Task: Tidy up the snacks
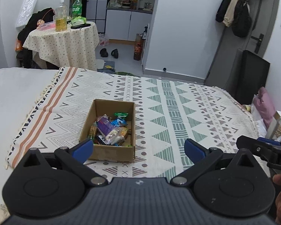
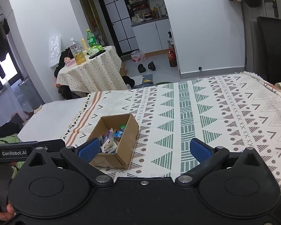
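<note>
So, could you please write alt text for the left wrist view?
An open cardboard box of wrapped snacks sits on a patterned blanket across a bed, just beyond the open left gripper. Behind stand a cloth-covered round table with bottles and a kitchen nook.

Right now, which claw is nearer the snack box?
Left, narrowly. The left claw hangs open just short of the box, whose near corner sits by its left finger. The right claw, also open, is further right, seeing the box at an angle.

Snack packets (image 1: 110, 129) in cardboard box (image 1: 107, 152)
</note>
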The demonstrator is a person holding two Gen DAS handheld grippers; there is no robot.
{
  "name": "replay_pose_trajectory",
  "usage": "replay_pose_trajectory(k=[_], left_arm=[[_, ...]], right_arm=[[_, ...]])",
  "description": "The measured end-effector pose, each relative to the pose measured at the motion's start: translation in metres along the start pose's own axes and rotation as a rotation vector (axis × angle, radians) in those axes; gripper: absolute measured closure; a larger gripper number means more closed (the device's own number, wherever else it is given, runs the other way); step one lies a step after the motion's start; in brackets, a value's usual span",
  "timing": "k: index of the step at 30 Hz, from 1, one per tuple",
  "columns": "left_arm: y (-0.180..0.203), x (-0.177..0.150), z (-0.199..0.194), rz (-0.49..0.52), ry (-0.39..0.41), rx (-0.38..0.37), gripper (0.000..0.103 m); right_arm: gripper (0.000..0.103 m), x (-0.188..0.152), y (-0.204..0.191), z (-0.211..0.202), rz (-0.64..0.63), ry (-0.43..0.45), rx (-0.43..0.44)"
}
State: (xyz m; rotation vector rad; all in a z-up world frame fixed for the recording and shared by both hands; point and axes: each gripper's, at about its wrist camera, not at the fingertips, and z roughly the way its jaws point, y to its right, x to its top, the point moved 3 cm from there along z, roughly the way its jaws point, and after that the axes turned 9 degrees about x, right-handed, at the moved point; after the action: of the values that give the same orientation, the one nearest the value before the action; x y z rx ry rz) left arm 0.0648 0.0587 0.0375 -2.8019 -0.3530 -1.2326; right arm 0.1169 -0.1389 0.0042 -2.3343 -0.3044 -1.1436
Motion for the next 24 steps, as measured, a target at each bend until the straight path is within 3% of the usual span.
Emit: replay_pose_trajectory(k=[24], left_arm=[[-0.024,-0.02,-0.07,0.067,0.08,-0.009,0.0]], right_arm=[[0.0,-0.004,-0.025,-0.063,-0.073,0.059,0.022]])
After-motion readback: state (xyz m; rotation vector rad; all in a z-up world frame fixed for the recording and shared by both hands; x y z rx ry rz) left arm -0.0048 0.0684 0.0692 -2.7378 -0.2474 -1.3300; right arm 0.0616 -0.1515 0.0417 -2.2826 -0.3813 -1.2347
